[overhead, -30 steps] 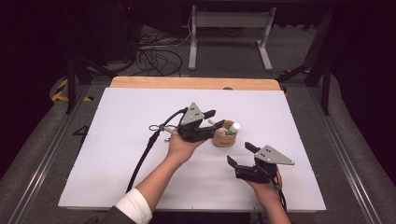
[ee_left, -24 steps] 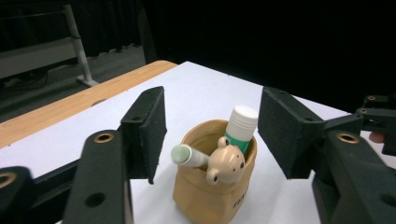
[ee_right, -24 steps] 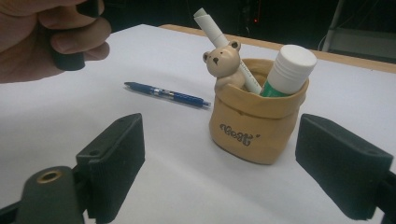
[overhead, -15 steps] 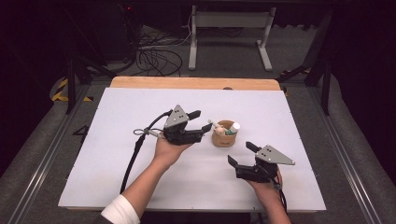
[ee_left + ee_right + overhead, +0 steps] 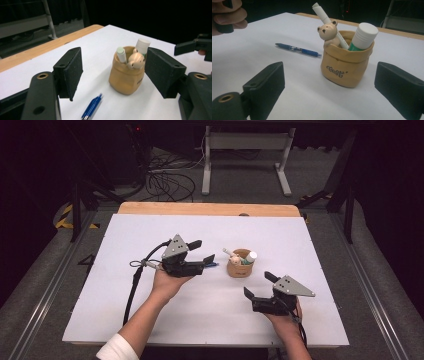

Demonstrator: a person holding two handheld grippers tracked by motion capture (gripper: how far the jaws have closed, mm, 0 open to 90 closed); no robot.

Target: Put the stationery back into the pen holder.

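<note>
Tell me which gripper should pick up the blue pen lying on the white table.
Left. The left gripper is open with the blue pen lying just beneath its jaws. The right gripper, also open, sits on the far side of the tan bear-topped holder.

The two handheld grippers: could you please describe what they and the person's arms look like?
Both the left gripper and the right gripper are matte black, each topped by a grey three-cornered plate with small holes. Their jaws are flat rectangular blocks with rough black faces, and brass-coloured eyelets sit in the bodies behind them. A black cable trails from each. The left arm wears a white sleeve.
</note>
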